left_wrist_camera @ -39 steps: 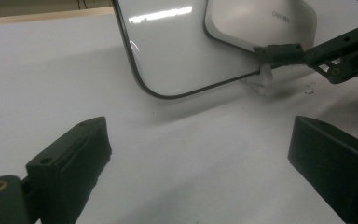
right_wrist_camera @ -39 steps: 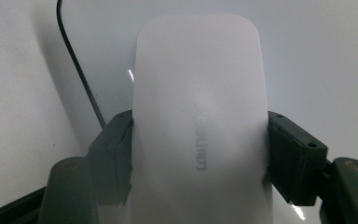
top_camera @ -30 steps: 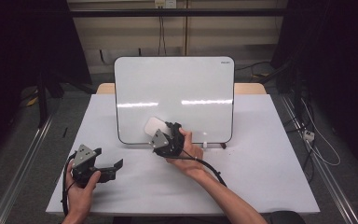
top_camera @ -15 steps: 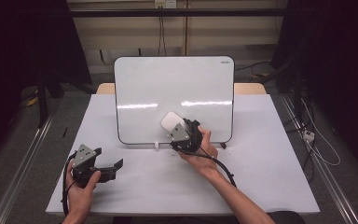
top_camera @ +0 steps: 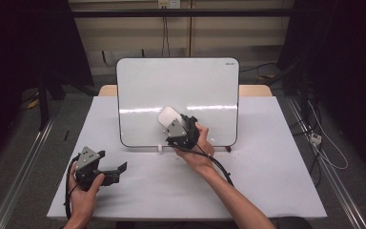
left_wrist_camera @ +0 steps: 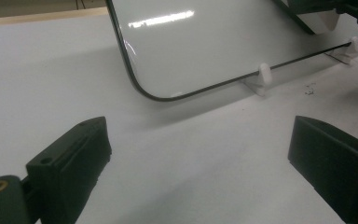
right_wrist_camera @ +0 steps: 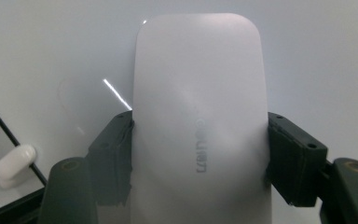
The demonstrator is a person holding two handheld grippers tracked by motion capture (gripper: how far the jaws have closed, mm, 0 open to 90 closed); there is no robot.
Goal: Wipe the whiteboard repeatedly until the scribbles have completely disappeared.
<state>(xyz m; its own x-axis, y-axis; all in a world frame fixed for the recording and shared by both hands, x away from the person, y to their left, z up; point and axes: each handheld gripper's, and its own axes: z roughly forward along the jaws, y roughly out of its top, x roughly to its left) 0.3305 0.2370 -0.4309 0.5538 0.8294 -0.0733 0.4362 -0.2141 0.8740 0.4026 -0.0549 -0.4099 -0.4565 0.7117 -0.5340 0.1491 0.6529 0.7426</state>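
Observation:
A white whiteboard [top_camera: 186, 86] stands upright on small feet at the back of the table. My right gripper [top_camera: 172, 123] is shut on a white eraser [top_camera: 168, 116] and presses it flat against the board's lower middle. In the right gripper view the eraser [right_wrist_camera: 199, 121] sits between both jaws, with the whiteboard [right_wrist_camera: 51, 46] right behind it. My left gripper [top_camera: 118, 169] rests low on the table at the front left, open, with nothing between its jaws. In the left gripper view, that left gripper [left_wrist_camera: 200, 158] faces the whiteboard's [left_wrist_camera: 200, 42] lower corner.
The table has a white cover [top_camera: 267, 181]. A white foot clip [top_camera: 158, 148] and a small red piece [top_camera: 227, 149] sit at the board's bottom edge. Cables lie on the floor [top_camera: 324, 143] to the right of the table.
My right gripper has carried the eraser up and to the right along the board's lower part, then slightly back left. The left gripper has stayed put.

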